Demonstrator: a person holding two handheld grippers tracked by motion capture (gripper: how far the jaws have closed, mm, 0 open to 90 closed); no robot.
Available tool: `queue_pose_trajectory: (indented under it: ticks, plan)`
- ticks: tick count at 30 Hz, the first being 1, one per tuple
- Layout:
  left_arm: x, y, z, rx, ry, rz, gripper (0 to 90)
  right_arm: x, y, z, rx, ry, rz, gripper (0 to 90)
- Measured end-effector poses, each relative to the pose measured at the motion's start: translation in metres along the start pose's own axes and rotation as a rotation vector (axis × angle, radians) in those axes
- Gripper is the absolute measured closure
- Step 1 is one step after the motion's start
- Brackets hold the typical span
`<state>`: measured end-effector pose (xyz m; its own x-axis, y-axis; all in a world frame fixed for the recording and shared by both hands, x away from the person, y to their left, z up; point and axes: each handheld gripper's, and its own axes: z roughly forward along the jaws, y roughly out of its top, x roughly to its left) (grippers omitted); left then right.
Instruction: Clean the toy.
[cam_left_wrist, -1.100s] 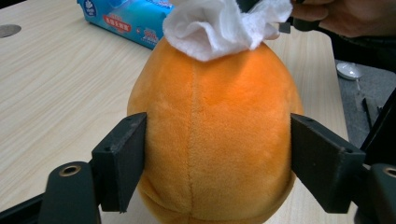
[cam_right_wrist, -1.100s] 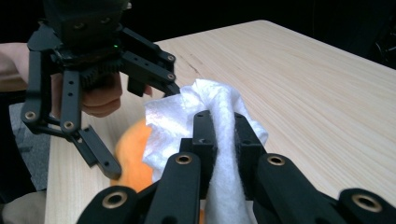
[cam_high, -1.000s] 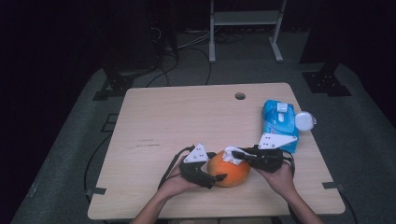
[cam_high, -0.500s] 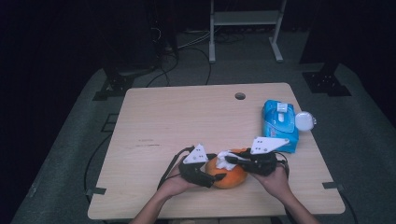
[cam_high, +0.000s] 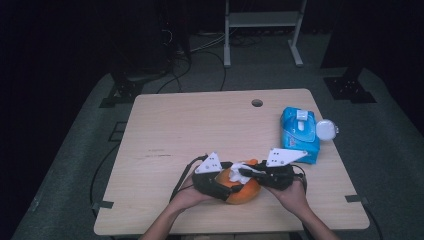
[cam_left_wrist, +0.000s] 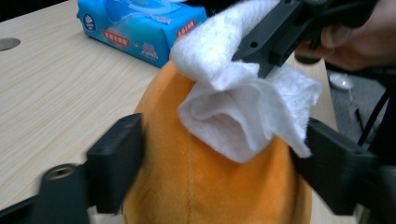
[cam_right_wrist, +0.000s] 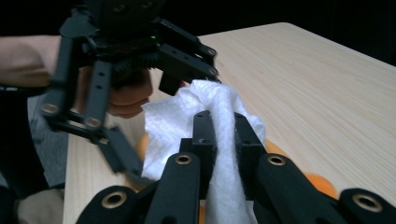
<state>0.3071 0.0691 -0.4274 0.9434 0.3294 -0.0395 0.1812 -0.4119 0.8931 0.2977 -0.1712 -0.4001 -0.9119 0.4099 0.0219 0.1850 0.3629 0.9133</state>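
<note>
While the orange plush toy (cam_high: 240, 186) sits near the front edge of the wooden surface (cam_high: 200, 125), the left gripper (cam_high: 220, 182) straddles it from the person's left, one black jaw against each flank; seen in the left gripper view, the jaws bracket the orange body (cam_left_wrist: 201, 186) and press on its sides. These jaws have just been closing and then easing apart a little, with the toy between them throughout. The right gripper (cam_high: 250, 173) comes in from the opposite side, and its jaws are together, clamped on a white wipe (cam_high: 242, 169). In the right gripper view the wipe (cam_right_wrist: 219, 121) runs up between the two jaws and bunches out past their tips. From the left gripper view the wipe (cam_left_wrist: 243, 112) lies folded on the upper part of the toy, touching the plush. A blue pack of wipes (cam_high: 299, 134) lies on the surface behind the right hand (cam_high: 292, 192), its lid flipped open toward the right edge.
</note>
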Motion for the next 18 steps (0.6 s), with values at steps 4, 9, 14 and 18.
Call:
queue_pose_trajectory:
  ticks: [4, 9, 14, 18]
  plan:
    - [0.005, -0.004, -0.004, 0.005, 0.0, -0.016, 28.4, -0.008, -0.002, -0.005, 0.0, -0.013, 0.007, 82.1]
    - [0.01, -0.005, -0.005, 0.0, 0.004, -0.042, 28.0, -0.023, -0.011, -0.016, -0.009, -0.056, 0.059, 82.1]
    - [0.003, 0.003, -0.002, -0.01, 0.006, -0.04, 14.4, -0.014, -0.007, -0.01, -0.021, -0.048, 0.046, 82.1]
    - [0.003, -0.001, -0.002, 0.012, 0.007, -0.009, 24.5, -0.002, -0.002, -0.001, -0.016, -0.016, 0.01, 81.9]
